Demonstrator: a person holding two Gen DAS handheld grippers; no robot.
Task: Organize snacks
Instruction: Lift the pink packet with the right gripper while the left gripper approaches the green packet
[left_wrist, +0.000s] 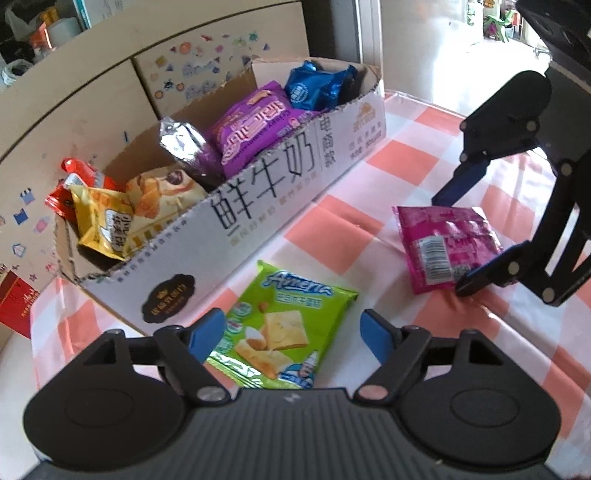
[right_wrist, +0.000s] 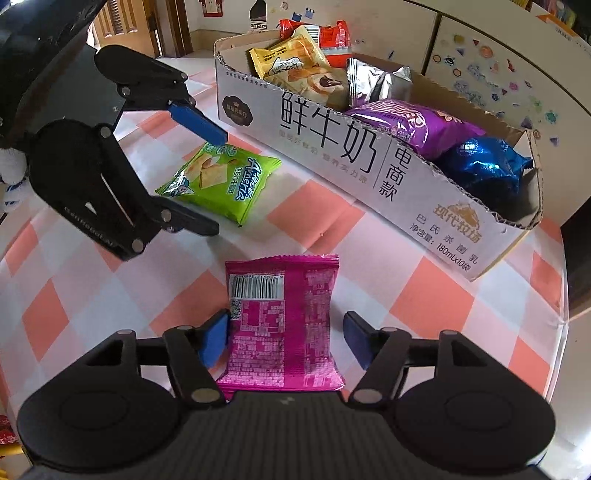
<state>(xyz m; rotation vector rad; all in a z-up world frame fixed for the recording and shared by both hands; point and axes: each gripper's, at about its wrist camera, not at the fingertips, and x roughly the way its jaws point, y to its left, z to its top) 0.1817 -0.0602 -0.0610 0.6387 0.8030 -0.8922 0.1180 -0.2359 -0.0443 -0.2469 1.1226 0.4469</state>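
Checkered tablecloth (right_wrist: 332, 218): milk carton box (right_wrist: 369, 162) mostly filled; green packet (left_wrist: 284, 328), pink packet (right_wrist: 280, 325) left between released fingers of left gripper (left_wrist: 295, 332), right gripper (right_wrist: 284, 332).

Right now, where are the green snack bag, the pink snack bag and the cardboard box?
green snack bag (left_wrist: 286, 328): left wrist view, middle of its printed front.
pink snack bag (right_wrist: 282, 325): right wrist view, middle of its back side.
cardboard box (right_wrist: 328, 136): right wrist view, its white front wall.
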